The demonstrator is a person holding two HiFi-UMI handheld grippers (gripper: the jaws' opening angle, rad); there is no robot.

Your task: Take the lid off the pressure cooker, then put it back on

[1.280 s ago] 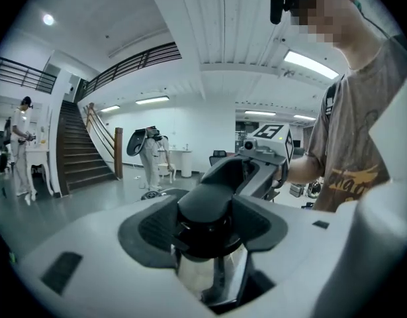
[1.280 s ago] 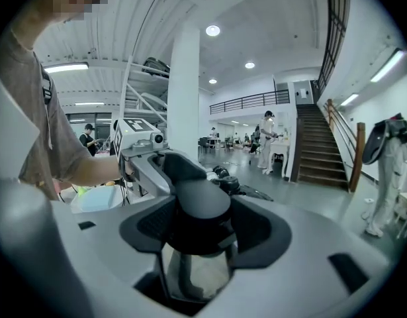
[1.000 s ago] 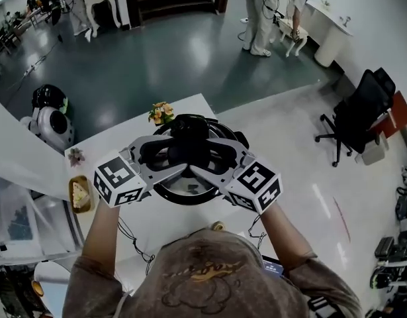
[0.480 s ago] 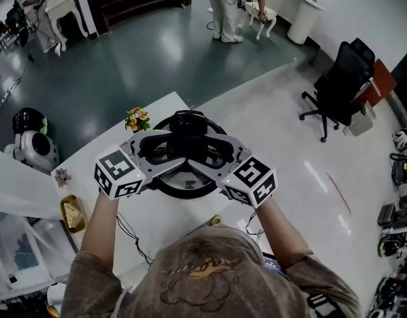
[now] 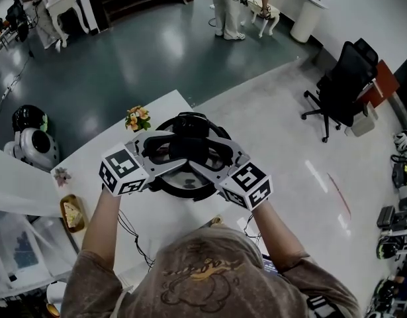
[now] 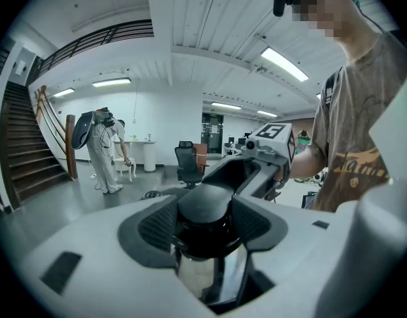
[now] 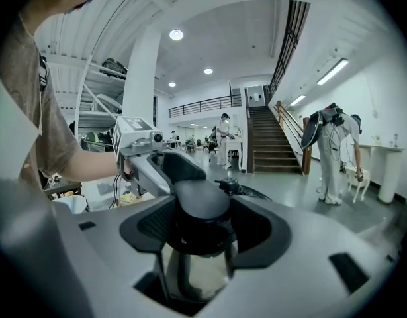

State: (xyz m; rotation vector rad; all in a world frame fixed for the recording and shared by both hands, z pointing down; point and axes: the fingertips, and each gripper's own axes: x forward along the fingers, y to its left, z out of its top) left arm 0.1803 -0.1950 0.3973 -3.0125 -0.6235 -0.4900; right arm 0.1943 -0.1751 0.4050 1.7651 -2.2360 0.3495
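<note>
The pressure cooker (image 5: 165,188) stands on the white table (image 5: 163,217), its black rim showing under my hands. Its lid has a black knob (image 5: 186,148) on top. My left gripper (image 5: 179,152) and right gripper (image 5: 194,154) meet over it from opposite sides, both shut on that knob. In the left gripper view the knob (image 6: 203,204) sits between the ribbed pads (image 6: 158,225), shiny lid (image 6: 202,270) below it. The right gripper view shows the same knob (image 7: 202,199) clamped and the lid (image 7: 193,270) beneath. Whether the lid rests seated on the pot is hidden.
A small flower pot (image 5: 137,118) stands at the table's far edge, a tiny flower (image 5: 60,176) and a wooden dish (image 5: 71,212) at the left. Cables (image 5: 132,232) trail near me. A black office chair (image 5: 342,88) and a standing person (image 5: 224,8) are on the floor beyond.
Both grippers have sunk slightly toward the cooker, still clamped on the knob. The head view has swung a little, shifting the room.
</note>
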